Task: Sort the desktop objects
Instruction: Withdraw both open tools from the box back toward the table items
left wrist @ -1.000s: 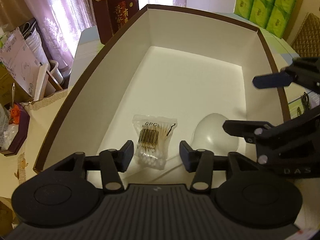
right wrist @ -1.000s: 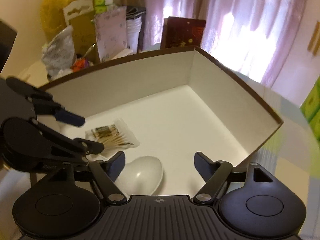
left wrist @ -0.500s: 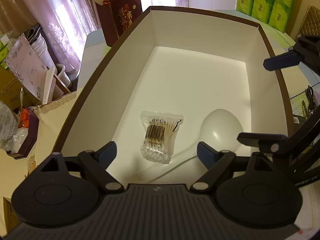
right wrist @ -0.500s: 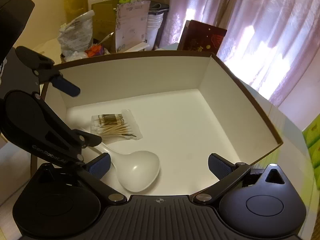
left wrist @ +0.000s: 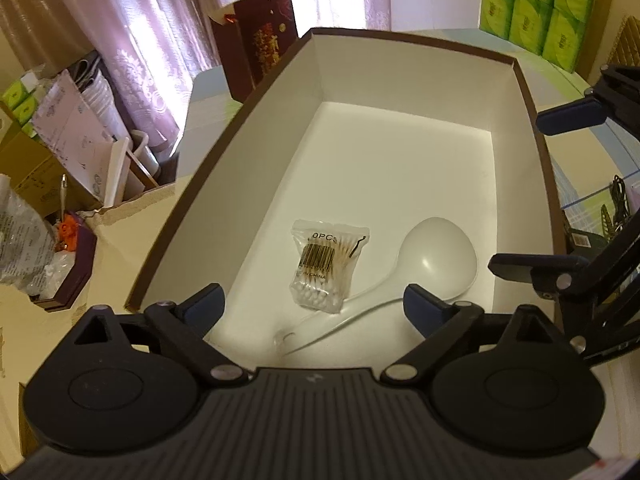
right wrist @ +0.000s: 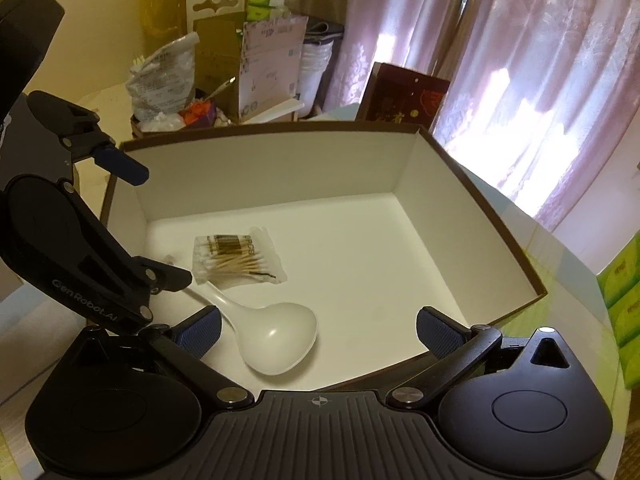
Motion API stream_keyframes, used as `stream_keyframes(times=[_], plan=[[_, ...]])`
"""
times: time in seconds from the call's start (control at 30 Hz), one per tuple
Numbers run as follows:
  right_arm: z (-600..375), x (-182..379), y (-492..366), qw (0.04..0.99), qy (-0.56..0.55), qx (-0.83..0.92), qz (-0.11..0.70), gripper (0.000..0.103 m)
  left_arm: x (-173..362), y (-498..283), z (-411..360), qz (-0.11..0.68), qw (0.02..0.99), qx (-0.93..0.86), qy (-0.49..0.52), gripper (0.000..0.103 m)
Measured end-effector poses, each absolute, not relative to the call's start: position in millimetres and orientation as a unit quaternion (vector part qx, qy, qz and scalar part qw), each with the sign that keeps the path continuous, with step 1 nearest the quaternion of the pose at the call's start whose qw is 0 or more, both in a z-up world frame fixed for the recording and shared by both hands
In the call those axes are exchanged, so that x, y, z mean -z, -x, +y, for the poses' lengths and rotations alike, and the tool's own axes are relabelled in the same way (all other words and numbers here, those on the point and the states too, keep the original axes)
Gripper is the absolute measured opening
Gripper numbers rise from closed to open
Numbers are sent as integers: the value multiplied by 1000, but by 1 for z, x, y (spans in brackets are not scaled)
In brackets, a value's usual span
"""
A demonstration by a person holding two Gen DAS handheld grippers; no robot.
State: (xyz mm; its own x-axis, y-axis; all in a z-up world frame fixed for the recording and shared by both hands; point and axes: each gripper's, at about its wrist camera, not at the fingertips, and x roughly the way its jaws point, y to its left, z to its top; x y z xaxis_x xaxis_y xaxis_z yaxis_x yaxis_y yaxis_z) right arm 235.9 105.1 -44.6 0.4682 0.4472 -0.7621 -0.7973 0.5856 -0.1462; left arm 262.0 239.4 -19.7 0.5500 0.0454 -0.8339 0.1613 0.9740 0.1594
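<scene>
left wrist view: left gripper [left wrist: 314, 306] hangs above the near end of the box [left wrist: 532, 120], jaws spread wide, nothing between them. 2 items lie on the box floor, both inside: cotton swab bag [left wrist: 326, 266] and white spoon [left wrist: 432, 260]. the bag sits almost dead ahead of the left gripper, between its fingertips in this view but lower, on the floor. its long axis runs roughly away from the camera, swab heads at the near end. the spoon lies to the right of the bag, bowl farther away, handle running diagonally back toward the near-left and passing just beside or under the bag's near corner; cannot tell if they touch. the right gripper [left wrist: 536, 188] shows at the right edge over the box's right wall, jaws apart, empty. right wrist view: right gripper [right wrist: 316, 330] hangs over the near wall, fingers wide apart, holding nothing. the spoon bowl is just ahead and left of centre, close to the left fingertip [right wrist: 198, 332]; the handle runs up-left toward the bag. the bag lies farther in, long axis across the view. the left gripper [right wrist: 154, 224] hangs at the left edge, spread. judgement: both items look placed and both claws are free. the left is nearer the bag, the right nearer the spoon bowl. the next pick is likely outside the box, and no such item is clear in either view.
</scene>
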Motion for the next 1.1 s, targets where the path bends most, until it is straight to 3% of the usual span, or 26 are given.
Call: stream_keyframes(times=[0.73, 1.1], plan=[[41, -16, -193, 851, 154, -401, 304, 101, -56, -184, 212, 412, 908, -9, -78, 97], [-27, -31, -170, 866, 104, -381, 307, 101, -68, -137, 183, 396, 917, 17, -43, 97]])
